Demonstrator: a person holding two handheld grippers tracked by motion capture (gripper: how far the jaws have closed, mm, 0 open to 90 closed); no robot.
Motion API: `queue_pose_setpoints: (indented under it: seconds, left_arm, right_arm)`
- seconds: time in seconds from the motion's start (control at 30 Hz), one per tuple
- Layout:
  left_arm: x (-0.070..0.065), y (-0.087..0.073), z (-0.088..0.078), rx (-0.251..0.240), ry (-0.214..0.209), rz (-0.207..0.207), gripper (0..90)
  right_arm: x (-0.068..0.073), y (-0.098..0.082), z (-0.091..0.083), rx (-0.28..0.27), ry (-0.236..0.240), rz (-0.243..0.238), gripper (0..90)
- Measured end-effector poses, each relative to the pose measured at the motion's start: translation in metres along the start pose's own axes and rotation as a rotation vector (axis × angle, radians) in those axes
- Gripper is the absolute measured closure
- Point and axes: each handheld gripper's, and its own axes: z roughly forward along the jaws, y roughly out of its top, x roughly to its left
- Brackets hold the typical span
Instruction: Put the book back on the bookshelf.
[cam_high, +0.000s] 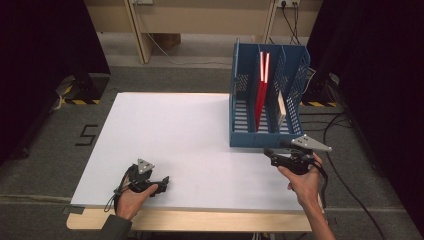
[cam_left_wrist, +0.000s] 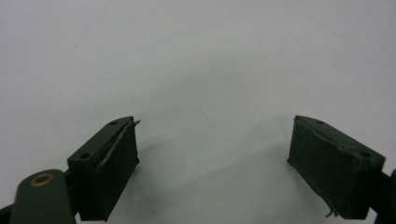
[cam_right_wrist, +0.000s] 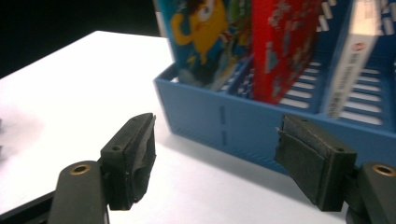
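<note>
Black jaws of the right gripper (cam_right_wrist: 215, 158) stand wide apart with nothing between them, close in front of the blue rack (cam_high: 265, 137), which sits at the far right of the white table (cam_high: 175, 145). That table is the biggest thing here, bare over its whole left and middle. The rack comes next: three upright slots, open toward the person. Its left slot holds a blue book (cam_right_wrist: 205, 42) with a cartoon cover, the middle slot a red book (cam_right_wrist: 285, 46) leaning slightly, and the right slot a thin white book (cam_right_wrist: 350, 70). All three stand inside the rack and none lies on the table, so the filing looks done, or nearly so; what may be left is pulling the right hand (cam_high: 305, 182) back from the rack's near edge. At the near left, the left gripper (cam_left_wrist: 212, 163) rests low over bare table, its jaws also spread and empty, well apart from the rack. No loose book is to be seen by either hand.
</note>
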Motion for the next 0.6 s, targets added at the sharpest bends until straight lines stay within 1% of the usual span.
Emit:
queue_pose_setpoints:
  seconds: [0.03,0.1,0.13,0.23,0.3,0.33,0.4,0.5,0.6]
  left_arm:
    - [0.000,0.000,0.000,-0.001,0.000,0.002,14.8]
    - [0.000,0.000,0.000,0.003,-0.002,0.005,14.8]
    - [-0.001,0.000,0.000,0.004,-0.003,0.004,14.8]
    - [0.000,0.000,0.000,0.001,-0.004,0.002,14.8]
    - [0.000,0.000,0.000,-0.001,-0.003,0.000,14.8]
    - [0.000,0.000,0.000,0.001,-0.004,0.002,14.8]
    - [-0.001,-0.001,0.000,0.001,-0.004,0.002,14.8]
    - [-0.001,0.000,0.000,0.001,-0.004,0.002,14.8]
    - [0.000,0.000,-0.001,0.000,-0.004,0.002,14.8]
  right_arm:
    - [0.002,-0.003,0.001,-0.001,0.013,0.006,28.9]
    - [0.006,-0.007,0.001,0.012,0.022,-0.002,28.9]
    - [0.007,-0.010,0.001,0.022,0.020,-0.009,28.9]
    - [0.007,-0.017,0.002,0.035,0.021,-0.008,28.7]
    - [0.009,-0.020,0.002,0.037,0.014,-0.026,28.6]
    - [0.010,-0.022,0.001,0.042,0.013,-0.026,28.6]
    - [0.011,-0.026,0.001,0.050,0.028,-0.023,28.6]
    - [0.014,-0.031,0.000,0.055,0.023,-0.043,28.6]
    - [0.017,-0.036,0.001,0.065,0.033,-0.051,28.6]
